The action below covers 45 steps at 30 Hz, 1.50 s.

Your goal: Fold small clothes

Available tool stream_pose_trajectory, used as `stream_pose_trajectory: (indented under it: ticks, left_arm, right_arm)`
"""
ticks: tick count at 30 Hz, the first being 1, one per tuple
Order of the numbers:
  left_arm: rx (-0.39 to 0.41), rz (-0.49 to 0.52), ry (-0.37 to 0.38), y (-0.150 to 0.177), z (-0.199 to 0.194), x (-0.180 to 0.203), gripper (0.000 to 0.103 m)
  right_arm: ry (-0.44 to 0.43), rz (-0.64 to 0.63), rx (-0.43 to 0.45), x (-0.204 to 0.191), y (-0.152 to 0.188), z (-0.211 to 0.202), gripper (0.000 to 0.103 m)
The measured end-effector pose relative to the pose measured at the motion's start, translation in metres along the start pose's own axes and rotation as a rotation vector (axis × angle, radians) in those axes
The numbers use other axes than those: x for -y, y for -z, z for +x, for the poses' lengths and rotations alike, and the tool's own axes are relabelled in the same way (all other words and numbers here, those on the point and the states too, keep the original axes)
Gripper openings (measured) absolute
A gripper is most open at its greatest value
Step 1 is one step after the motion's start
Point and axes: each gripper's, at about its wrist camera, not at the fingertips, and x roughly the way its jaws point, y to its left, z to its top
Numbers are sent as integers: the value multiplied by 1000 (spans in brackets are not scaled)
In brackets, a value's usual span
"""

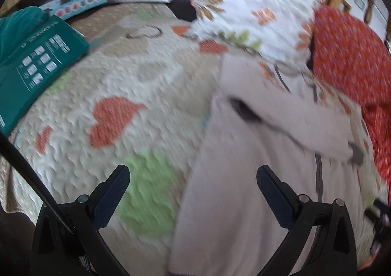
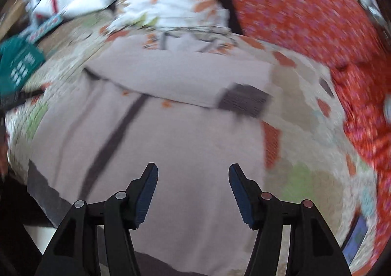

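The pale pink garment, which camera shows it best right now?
The right wrist view: the pale pink garment fills the middle, with a sleeve folded across it and its dark cuff visible. The left wrist view shows the garment only at the right side, partly cut off; both views are blurred.

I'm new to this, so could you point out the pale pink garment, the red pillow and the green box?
pale pink garment (image 2: 185,144): right wrist view, body.
red pillow (image 2: 305,14): right wrist view, top face.
green box (image 1: 36,61): left wrist view, printed face.
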Motion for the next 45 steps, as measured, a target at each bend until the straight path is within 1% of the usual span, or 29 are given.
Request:
stream_pose_trajectory:
  ticks: [2,4,6,8,9,10,11,12,13,15,16,19,20,21,22,24,25,26,27,30,35,37,39,40,43,45]
  left_arm:
    - [-36,-5,29,7,5,0,103]
    - [-73,-42,78,11,12,-5,98]
    - [-106,-79,117,12,19,-13,85]
    - [-124,-110,130,11,25,-21,81]
    - [-127,-126,142,11,26,-25,81]
    - [-130,-148,171,10,27,-30,81]
    - [-132,-154,184,10,27,-31,81]
    - [-138,-151,201,10,28,-32,81]
    - [-150,-133,212,10,28,-31,81]
    - [-165,-99,229,11,28,-28,81]
    - [-181,-93,262,12,28,-27,81]
    - [-227,-114,382,18,25,-27,80]
    - [-205,-166,404,22,26,-27,76]
    - [-220,-183,437,26,26,-28,72]
    - [-230,-187,453,29,26,-28,69]
    - [-257,-204,486,36,26,-30,51]
    - [-282,-226,513,41,27,-32,48]
    - [-300,-245,530,46,29,-34,41]
    - [-312,-272,547,53,29,-37,39]
    - [-313,-281,554,67,21,-37,39]
    - [-282,-215,503,87,5,-26,41]
    - [-286,-209,508,94,1,-23,42]
    - [-313,-221,524,104,3,-23,43]
    - [-322,-230,528,111,3,-23,43]
    - [-316,-229,522,117,0,-22,43]
    - [-307,-229,512,119,-2,-22,42]
  right_arm:
    - [14,84,-16,26,6,2,65]
    - [2,199,-32,56,13,5,65]
    - [-28,300,-50,79,21,8,65]
    - [-64,378,-76,95,30,14,65]
    - [-104,419,-91,100,37,18,65]
    - [-156,449,-99,103,42,21,65]
    - [-234,489,-106,105,48,25,65]
    - [-347,552,-124,106,54,32,65]
    - [-404,593,-126,106,59,36,66]
    - [-412,600,-102,100,60,33,66]
    - [-430,593,-100,97,60,32,66]
    - [-527,622,-110,88,66,35,66]
    - [-548,628,-109,84,68,36,66]
    - [-571,629,-111,79,72,36,66]
    - [-582,627,-107,75,74,35,66]
    - [-635,624,-109,66,79,32,65]
    - [-661,626,-117,63,83,32,65]
    - [-675,628,-123,57,89,31,65]
    - [-675,627,-118,55,91,31,65]
    - [-676,620,-108,48,99,24,64]
    - [-707,656,-111,42,115,20,63]
    - [-714,667,-110,44,119,17,63]
    - [-726,688,-115,45,127,15,62]
    - [-732,696,-120,44,132,14,61]
    - [-744,716,-134,39,147,12,58]
    - [-733,710,-142,34,154,10,53]
